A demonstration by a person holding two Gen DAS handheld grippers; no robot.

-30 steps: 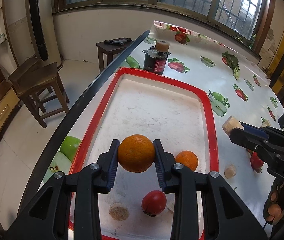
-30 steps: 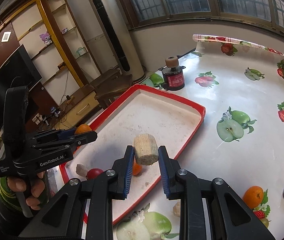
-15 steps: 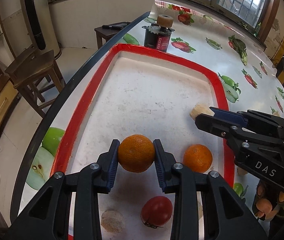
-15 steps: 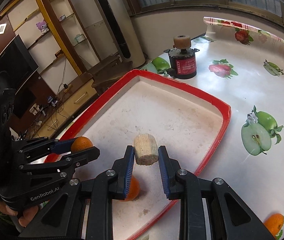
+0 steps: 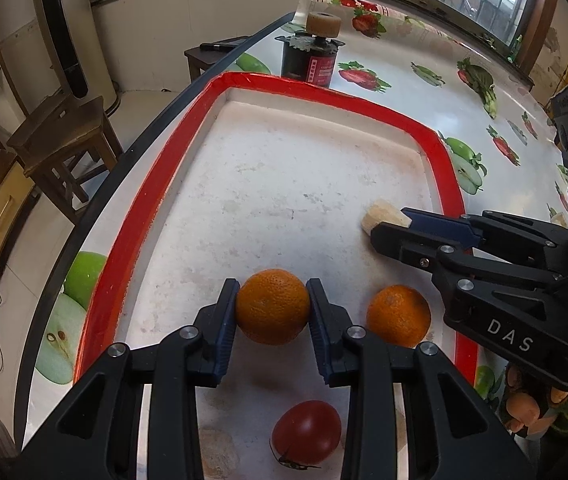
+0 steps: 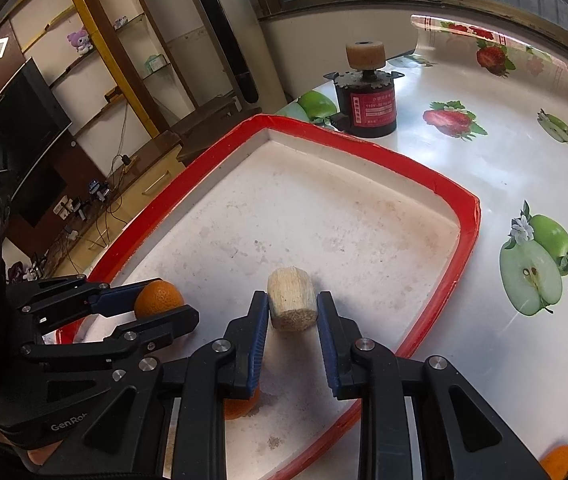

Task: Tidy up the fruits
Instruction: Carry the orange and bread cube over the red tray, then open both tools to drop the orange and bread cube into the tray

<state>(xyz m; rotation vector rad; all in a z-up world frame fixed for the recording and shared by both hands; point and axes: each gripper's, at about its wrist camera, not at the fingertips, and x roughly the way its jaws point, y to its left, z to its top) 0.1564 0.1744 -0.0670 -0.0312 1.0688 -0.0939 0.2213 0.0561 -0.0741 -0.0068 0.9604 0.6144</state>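
Observation:
My left gripper (image 5: 272, 312) is shut on an orange (image 5: 273, 306) and holds it just above the white floor of the red-rimmed tray (image 5: 136, 216). My right gripper (image 6: 293, 312) is shut on a pale tan cylindrical piece (image 6: 292, 298) over the tray (image 6: 436, 184); it shows from the side in the left wrist view (image 5: 384, 218). A second orange (image 5: 399, 315) and a red tomato (image 5: 307, 432) lie in the tray near the front. The left gripper's orange also shows in the right wrist view (image 6: 159, 298).
A black and red motor (image 5: 312, 62) with a tan roller on top stands beyond the tray's far rim. A tan crumbly piece (image 5: 218, 454) lies at the tray's front. Another orange (image 6: 560, 458) lies on the fruit-print tablecloth (image 6: 504, 168). A wooden stool (image 5: 64, 140) stands left of the table.
Both grippers have moved forward and lower over the tray with their loads still held. The right gripper's piece is now well inside the tray's right side.

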